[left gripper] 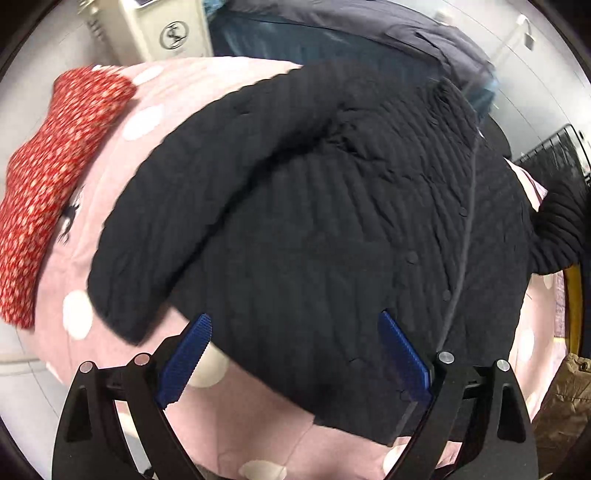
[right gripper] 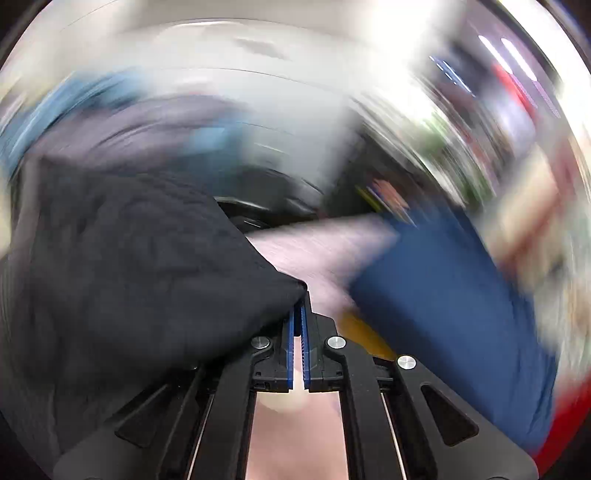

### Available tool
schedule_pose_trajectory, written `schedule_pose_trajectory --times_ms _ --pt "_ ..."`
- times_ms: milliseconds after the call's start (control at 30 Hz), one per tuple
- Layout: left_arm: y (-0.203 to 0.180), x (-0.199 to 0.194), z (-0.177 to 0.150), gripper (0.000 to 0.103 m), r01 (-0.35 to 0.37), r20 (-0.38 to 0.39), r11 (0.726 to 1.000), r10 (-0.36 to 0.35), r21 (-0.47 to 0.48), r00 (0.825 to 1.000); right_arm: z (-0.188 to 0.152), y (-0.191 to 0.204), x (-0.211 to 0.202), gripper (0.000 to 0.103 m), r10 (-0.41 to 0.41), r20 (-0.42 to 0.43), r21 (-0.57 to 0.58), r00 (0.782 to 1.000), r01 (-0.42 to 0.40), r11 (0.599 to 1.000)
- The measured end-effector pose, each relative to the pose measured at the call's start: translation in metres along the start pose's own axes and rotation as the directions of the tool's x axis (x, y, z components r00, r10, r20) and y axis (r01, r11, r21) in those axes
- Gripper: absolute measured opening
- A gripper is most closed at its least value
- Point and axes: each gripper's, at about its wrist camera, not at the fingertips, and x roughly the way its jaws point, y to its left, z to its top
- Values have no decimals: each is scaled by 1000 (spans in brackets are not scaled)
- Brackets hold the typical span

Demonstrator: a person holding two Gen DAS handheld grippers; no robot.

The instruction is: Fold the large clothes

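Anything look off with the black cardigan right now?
The cardigan lies rumpled, one sleeve flopped across its front. The right gripper is shut on a corner of it; the left gripper is open. No damage visible.

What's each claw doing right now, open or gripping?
Left claw: open, empty, over the black jacket.
Right claw: shut on a corner of the black jacket.

Pink white-dotted bedding (left gripper: 110, 206) — cream appliance (left gripper: 166, 29) behind; pale floor (left gripper: 22, 373).
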Motion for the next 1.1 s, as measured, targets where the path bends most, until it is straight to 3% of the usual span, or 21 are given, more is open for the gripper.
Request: schedule_pose_trajectory --times_ms 67,100,133,167,200,233,300,367,400,500,533,600,667,700,767,833,867,900,1067,1100 --pt "-3 6 0 90 2 -3 1000 -2 7 1000 -21 -66 18 8 58 -129 205 990 -31 978" --pt "-2 10 0 90 -10 -4 1000 10 6 1000 -31 -75 21 14 55 -154 225 987 -19 974" --pt "1 14 0 90 -24 -6 1000 24 4 1000 -46 -84 22 31 33 -197 223 980 12 975" --pt "4 16 1 90 -39 -8 999 39 2 999 -56 -89 22 66 57 -214 224 975 -7 975" --pt "7 19 1 90 -57 -10 998 57 -1 998 -71 -89 15 78 111 -194 241 975 -63 969" --pt "14 21 2 90 -77 -9 997 77 -8 997 -83 -84 4 82 139 -171 242 976 -95 966" --pt "24 23 3 90 -100 5 995 100 -16 995 -100 -61 -8 82 230 -176 194 957 -195 961" --pt "37 27 4 90 -115 21 993 115 -11 993 -117 -29 -8 82 352 -238 144 905 -325 935" --pt "42 29 3 90 -108 22 994 108 -8 994 -133 -3 -7 82 429 -306 106 850 -417 903" --pt "51 31 0 90 -89 19 996 89 12 996 -182 56 -13 82 515 -453 -9 728 -582 813" --pt "56 30 -4 90 -72 26 997 72 21 997 -203 69 -19 82 512 -494 -49 702 -611 790" --pt "62 30 -12 90 -57 25 998 56 29 998 -238 91 -23 82 473 -566 -128 675 -639 759" --pt "69 33 -22 90 -38 14 999 37 22 999 -267 95 -24 82 428 -617 -162 660 -639 752" --pt "76 36 -30 90 -27 -4 1000 27 10 1000 -280 96 -18 82 412 -648 -155 640 -641 752" --pt "87 41 -41 90 -14 -30 1000 13 -21 999 -302 99 -8 81 396 -706 -109 587 -643 758" --pt "97 48 -54 90 -13 -58 998 9 -60 998 -308 103 3 79 428 -744 -16 513 -655 756" --pt "101 51 -59 90 -12 -69 997 7 -77 998 -310 103 4 67 447 -749 13 490 -663 749" --pt "102 53 -63 90 -10 -74 996 4 -85 997 -313 103 2 60 461 -748 30 476 -671 741" --pt "97 60 -68 90 20 -96 996 -28 -86 995 -316 113 -9 16 463 -734 -3 497 -684 730" --pt "93 61 -66 90 25 -94 997 -32 -75 995 -319 115 -12 13 468 -729 -5 500 -688 726"
